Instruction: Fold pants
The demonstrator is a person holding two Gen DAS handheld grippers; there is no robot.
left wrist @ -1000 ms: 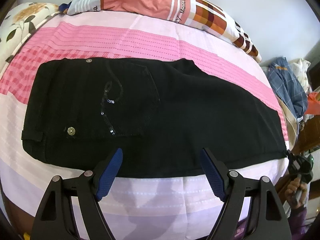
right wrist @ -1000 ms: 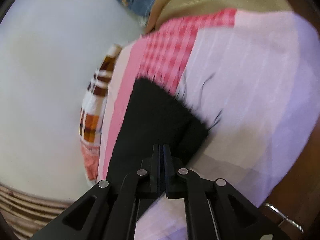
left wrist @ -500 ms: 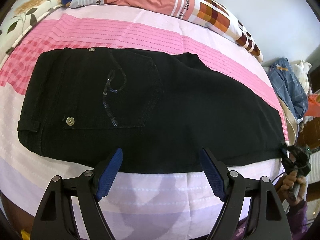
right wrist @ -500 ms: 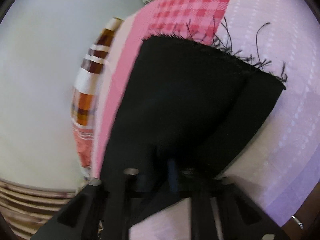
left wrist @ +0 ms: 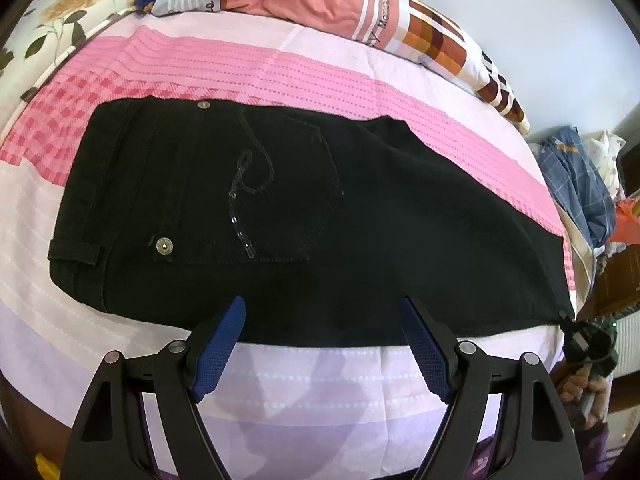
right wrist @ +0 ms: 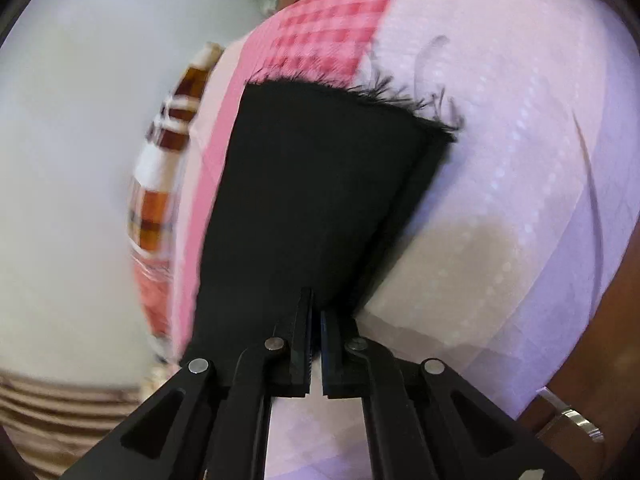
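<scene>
Flat on the bed [left wrist: 320, 384] lie black pants [left wrist: 304, 216]; left tongs [left wrist: 320, 344] gape empty over their near edge, right tongs [right wrist: 316, 320] seemingly pinch the frayed hem end.

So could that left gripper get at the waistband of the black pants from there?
Probably yes: the left gripper hangs open over the pants; the waistband lies flat and uncovered off to one side.

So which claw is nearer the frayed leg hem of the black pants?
Right. The right claw is shut on the pants near the frayed hem. The left claw hangs open over the pants' near edge, by the seat, with the hem far off to its right.
</scene>
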